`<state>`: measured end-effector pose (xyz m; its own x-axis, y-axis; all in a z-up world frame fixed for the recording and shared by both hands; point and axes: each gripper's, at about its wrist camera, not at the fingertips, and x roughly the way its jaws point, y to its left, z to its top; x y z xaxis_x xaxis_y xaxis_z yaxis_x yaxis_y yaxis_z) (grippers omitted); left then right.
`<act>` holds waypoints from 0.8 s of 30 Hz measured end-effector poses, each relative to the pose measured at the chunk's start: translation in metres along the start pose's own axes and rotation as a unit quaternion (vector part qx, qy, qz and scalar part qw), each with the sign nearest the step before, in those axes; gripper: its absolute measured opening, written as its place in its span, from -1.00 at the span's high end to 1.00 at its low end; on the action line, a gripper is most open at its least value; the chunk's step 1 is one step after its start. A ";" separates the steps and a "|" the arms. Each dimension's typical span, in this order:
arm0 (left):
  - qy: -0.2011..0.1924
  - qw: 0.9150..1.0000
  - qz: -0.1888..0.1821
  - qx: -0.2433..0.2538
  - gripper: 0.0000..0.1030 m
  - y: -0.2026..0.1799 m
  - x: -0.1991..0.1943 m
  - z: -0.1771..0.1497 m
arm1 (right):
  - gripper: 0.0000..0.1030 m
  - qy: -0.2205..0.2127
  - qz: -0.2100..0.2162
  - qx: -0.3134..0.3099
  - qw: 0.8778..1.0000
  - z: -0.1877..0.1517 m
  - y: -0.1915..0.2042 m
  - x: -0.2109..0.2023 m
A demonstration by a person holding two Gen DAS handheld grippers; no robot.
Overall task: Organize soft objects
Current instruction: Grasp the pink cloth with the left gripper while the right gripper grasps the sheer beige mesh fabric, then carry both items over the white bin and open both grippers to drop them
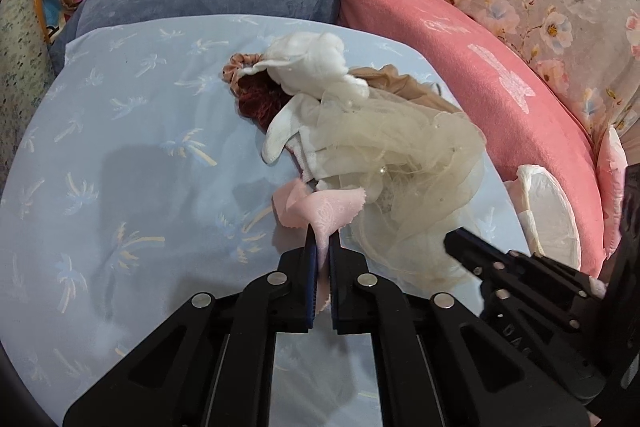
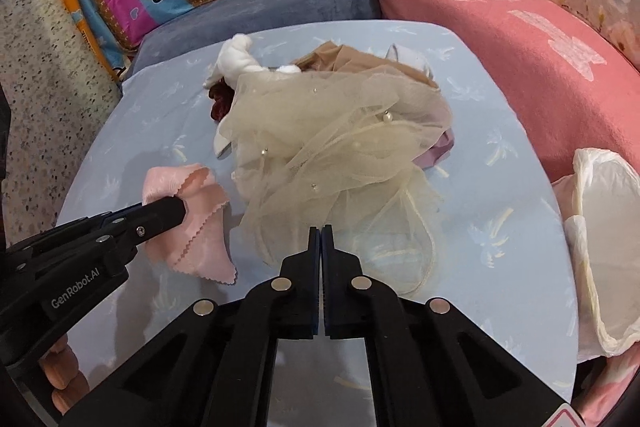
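Left gripper (image 1: 323, 247) is clamped fully on a corner of the pink pinked-edge cloth (image 2: 196, 227), lower left of the right wrist view, the rest draping onto the blue palm-print sheet (image 1: 120, 147). Right gripper (image 2: 321, 233) is closed at the near hem of the cream tulle veil (image 2: 332, 155); whether any mesh is caught cannot be told. The pile sits mid-frame. Recommendation: lift the pink cloth straight and slowly, watching that the veil's hem does not trail with it.
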<state>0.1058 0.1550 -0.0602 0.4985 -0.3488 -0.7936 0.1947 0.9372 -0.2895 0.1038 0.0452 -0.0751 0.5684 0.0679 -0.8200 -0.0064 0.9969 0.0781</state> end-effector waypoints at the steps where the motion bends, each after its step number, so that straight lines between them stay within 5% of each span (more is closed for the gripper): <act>1: -0.002 1.000 0.000 0.001 0.91 -0.003 -0.002 0.001 | 0.99 -0.008 -0.001 0.002 1.000 0.002 -0.004 -0.009; 13: -0.048 0.997 -0.030 0.047 0.91 -0.058 -0.038 0.018 | 0.99 -0.135 -0.017 0.049 0.990 0.043 -0.064 -0.122; 24: -0.063 0.987 -0.082 0.121 0.90 -0.144 -0.042 0.032 | 0.99 -0.207 -0.074 0.102 0.970 0.047 -0.145 -0.194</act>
<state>0.0837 0.0342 0.0314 0.5408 -0.5087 -0.6699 0.4700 0.8433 -0.2609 0.0332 -0.1143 0.0998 0.8326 -0.1393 -0.5361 0.2397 0.9632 0.1220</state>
